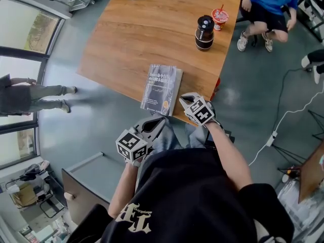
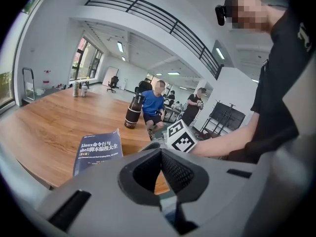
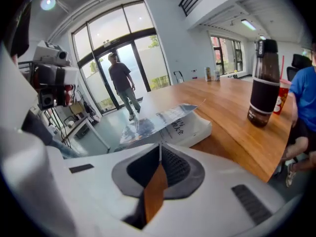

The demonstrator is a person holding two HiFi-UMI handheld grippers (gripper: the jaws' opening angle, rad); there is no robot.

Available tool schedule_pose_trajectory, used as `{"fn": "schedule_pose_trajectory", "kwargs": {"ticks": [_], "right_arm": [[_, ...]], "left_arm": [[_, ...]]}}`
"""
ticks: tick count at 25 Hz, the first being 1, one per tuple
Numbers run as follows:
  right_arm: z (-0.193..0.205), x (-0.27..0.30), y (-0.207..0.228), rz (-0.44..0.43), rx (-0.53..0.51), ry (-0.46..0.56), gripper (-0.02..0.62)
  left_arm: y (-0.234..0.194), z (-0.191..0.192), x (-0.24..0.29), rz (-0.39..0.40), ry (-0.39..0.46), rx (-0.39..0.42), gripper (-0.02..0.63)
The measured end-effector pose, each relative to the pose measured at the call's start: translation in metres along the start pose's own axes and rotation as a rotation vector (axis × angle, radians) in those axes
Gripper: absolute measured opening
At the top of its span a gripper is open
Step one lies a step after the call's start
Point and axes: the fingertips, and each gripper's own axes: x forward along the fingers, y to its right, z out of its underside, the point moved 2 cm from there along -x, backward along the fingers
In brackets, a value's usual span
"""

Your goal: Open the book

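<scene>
Left gripper (image 2: 159, 150) fingers together, empty. Right gripper (image 3: 159, 144) fingers likewise. Book (image 1: 162, 89) just beyond our fingertips, flat at desk (image 1: 152, 29) near edge. We judge thick paperback: heavy block, floppy cover; take lifted cover corner.

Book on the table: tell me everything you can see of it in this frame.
The book is a thick paperback with a glossy dark blue-grey cover and white print reading "Linux" plus Chinese characters. It lies closed, cover up, flat on the wooden table close to its near edge. One cover corner curls up slightly. Only the table touches it; the left gripper and right gripper sit short of it, jaws together.
</scene>
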Motion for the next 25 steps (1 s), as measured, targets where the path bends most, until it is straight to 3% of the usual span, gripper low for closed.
{"fn": "schedule_pose_trajectory", "kwargs": {"ticks": [11, 25], "right_arm": [[0.017, 0.047, 0.002, 0.085, -0.233, -0.193, 0.006], [0.025, 0.065, -0.006, 0.068, -0.360, -0.351, 0.005]], "left_arm": [[-0.013, -0.001, 0.000, 0.073, -0.025, 0.010, 0.006], [-0.041, 0.003, -0.019, 0.051, -0.006, -0.036, 0.006]]}}
